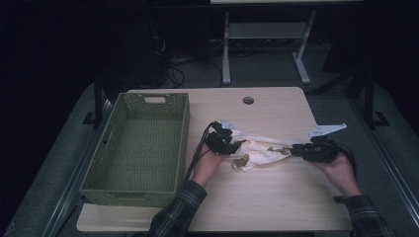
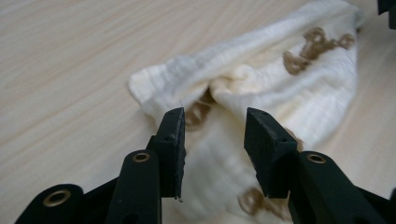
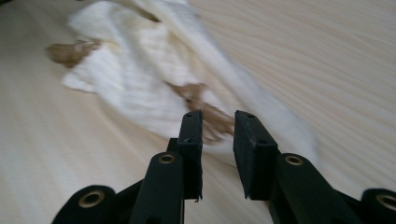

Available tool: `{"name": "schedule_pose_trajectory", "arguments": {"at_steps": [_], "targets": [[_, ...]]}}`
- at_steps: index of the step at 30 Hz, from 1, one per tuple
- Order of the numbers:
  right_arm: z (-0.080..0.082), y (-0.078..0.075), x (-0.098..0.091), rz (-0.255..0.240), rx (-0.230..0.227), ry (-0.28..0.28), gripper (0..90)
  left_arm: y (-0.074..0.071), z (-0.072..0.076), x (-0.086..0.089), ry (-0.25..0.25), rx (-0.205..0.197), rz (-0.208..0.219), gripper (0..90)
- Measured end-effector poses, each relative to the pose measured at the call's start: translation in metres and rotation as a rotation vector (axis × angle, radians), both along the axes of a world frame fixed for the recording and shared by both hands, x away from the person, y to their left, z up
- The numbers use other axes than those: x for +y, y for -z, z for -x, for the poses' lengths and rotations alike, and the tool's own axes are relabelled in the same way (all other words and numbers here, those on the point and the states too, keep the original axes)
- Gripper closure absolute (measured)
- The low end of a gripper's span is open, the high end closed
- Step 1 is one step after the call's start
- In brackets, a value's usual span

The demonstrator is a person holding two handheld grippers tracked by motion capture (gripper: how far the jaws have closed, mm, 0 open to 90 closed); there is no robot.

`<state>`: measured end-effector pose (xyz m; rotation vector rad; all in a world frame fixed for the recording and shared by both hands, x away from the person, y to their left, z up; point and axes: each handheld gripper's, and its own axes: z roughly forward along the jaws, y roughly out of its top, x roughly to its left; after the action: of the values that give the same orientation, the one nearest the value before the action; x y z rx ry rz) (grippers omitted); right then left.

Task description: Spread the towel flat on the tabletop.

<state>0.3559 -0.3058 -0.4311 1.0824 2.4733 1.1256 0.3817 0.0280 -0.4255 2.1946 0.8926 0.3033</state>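
Observation:
A cream cloth (image 1: 257, 150) with brown printed shapes lies crumpled on the wooden table (image 1: 276, 197), stretched between both hands. My left gripper (image 1: 237, 145) is at the cloth's left end. In the left gripper view its jaws (image 2: 215, 126) stand apart just above the cloth (image 2: 280, 79), with no fabric pinched between them. My right gripper (image 1: 294, 150) is at the cloth's right end. In the right gripper view its jaws (image 3: 218, 126) also show a gap, and the cloth (image 3: 140, 60) lies blurred on the table just beyond the tips.
A green woven basket (image 1: 187, 123) stands empty on the left part of the table, close to my left hand. A round cable hole (image 1: 248, 100) sits near the table's far edge. Beyond the table are a white desk frame and dark floor.

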Motion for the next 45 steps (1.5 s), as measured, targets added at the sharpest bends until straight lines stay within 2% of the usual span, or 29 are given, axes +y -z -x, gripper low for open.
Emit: {"name": "schedule_pose_trajectory", "arguments": {"at_steps": [2, 5, 6, 8, 12, 17, 20, 23, 27, 33, 35, 36, 37, 40, 42, 45], "targets": [[0.002, 0.000, 0.009, -0.018, 0.015, -0.029, 72.8, 0.002, 0.006, 0.003, 0.007, 0.002, -0.002, 56.6], [0.004, 0.001, 0.019, -0.017, 0.021, -0.057, 73.3, 0.004, 0.010, 0.005, 0.009, 0.018, 0.013, 55.1], [0.004, 0.002, 0.028, -0.038, 0.034, -0.087, 73.9, 0.005, 0.015, 0.007, 0.010, 0.018, 0.010, 54.6], [0.006, 0.002, 0.037, -0.053, 0.040, -0.108, 74.2, 0.006, 0.019, 0.009, 0.013, 0.016, 0.008, 54.1], [0.010, 0.002, 0.061, -0.052, 0.030, -0.177, 75.5, 0.008, 0.028, 0.013, 0.011, 0.022, 0.009, 52.5], [0.014, 0.006, 0.093, -0.041, 0.030, -0.261, 77.0, 0.009, 0.032, 0.017, 0.014, 0.025, 0.017, 51.8], [0.014, 0.012, 0.111, -0.014, 0.041, -0.296, 77.1, 0.009, 0.031, 0.017, 0.012, 0.024, 0.019, 51.8], [0.012, 0.018, 0.121, -0.009, 0.045, -0.319, 77.3, 0.010, 0.030, 0.018, 0.008, 0.026, 0.017, 51.8], [0.009, 0.024, 0.133, 0.004, 0.054, -0.341, 77.3, 0.010, 0.029, 0.019, 0.009, 0.025, 0.020, 51.7], [0.005, 0.032, 0.139, 0.065, 0.027, -0.335, 76.5, 0.011, 0.028, 0.019, 0.009, 0.021, 0.017, 51.7], [0.005, 0.034, 0.140, 0.069, 0.047, -0.331, 75.7, 0.012, 0.028, 0.019, 0.003, 0.024, 0.019, 51.7], [0.005, 0.035, 0.139, 0.084, 0.020, -0.342, 75.6, 0.011, 0.028, 0.019, 0.003, 0.024, 0.017, 51.8], [0.005, 0.035, 0.140, 0.093, 0.013, -0.344, 75.8, 0.011, 0.028, 0.019, 0.002, 0.024, 0.017, 51.7], [0.008, 0.035, 0.141, 0.118, -0.014, -0.335, 82.7, 0.011, 0.027, 0.019, 0.000, 0.022, 0.017, 51.8], [0.008, 0.035, 0.140, 0.116, -0.008, -0.329, 85.9, 0.011, 0.027, 0.020, 0.003, 0.018, 0.013, 51.8], [0.008, 0.033, 0.137, 0.115, 0.005, -0.328, 86.1, 0.010, 0.027, 0.020, 0.003, 0.011, 0.013, 51.8]]}}
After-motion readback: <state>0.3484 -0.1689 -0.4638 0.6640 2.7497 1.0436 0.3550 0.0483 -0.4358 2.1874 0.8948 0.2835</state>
